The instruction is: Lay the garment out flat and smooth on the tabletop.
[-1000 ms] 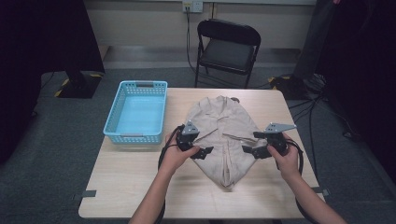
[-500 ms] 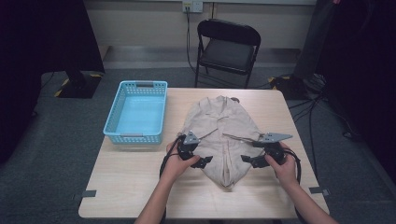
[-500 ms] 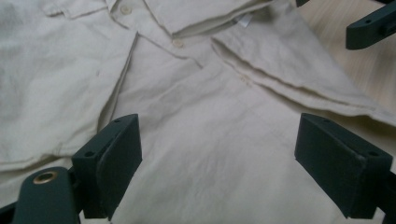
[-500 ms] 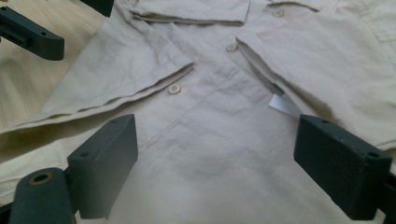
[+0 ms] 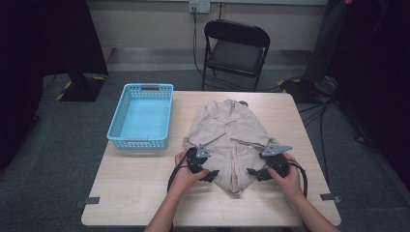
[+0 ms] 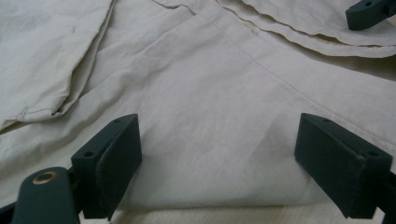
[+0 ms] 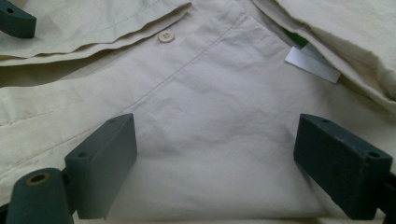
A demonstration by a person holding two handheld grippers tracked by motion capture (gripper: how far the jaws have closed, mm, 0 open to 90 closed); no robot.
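Shirt [image 5: 227, 140], beige and crumpled, is spread over the middle of the wooden table [image 5: 140, 183], just right of the empty blue basket [image 5: 142, 116]. Its near hem is flanked by both tools. The left gripper [image 5: 211, 175] is held low at the hem's left side, jaws spread wide, with cloth seen between them but not pinched (a folded edge lies just ahead). The right gripper [image 5: 254, 174] is likewise held wide at the right side, near a pale button [image 7: 166, 36] and a white label [image 7: 312, 64].

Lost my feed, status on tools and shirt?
Left tool and right tool open at hem. Beige shirt flat on table, ungrasped. Nothing in the way.
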